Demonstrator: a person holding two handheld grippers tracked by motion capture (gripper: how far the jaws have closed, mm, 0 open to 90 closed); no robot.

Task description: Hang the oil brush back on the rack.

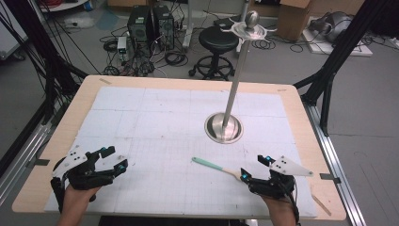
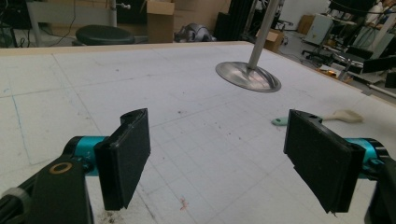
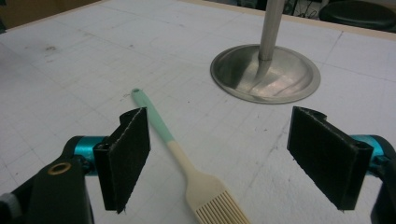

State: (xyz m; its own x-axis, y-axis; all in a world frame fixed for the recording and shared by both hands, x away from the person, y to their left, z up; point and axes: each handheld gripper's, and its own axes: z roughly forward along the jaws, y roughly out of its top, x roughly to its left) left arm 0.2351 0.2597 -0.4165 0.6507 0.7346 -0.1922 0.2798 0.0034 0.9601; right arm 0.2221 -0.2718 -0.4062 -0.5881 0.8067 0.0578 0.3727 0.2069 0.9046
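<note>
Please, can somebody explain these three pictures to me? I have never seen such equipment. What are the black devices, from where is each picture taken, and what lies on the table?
A person sits at a table and holds a hand tool in each hand. Each tool is a gripper with two black jaws.

The high view looks down from above: the left gripper is at bottom left, the right gripper at bottom right. The other two pictures come from small cameras that ride on the grippers, so you look out between the jaws.

On the white gridded mat lie a pastry brush with a mint-green handle and cream bristles, and a metal stand with a round base and a tall pole.

Both grippers are open and hold nothing. The brush lies between the right gripper's jaws, untouched.
</note>
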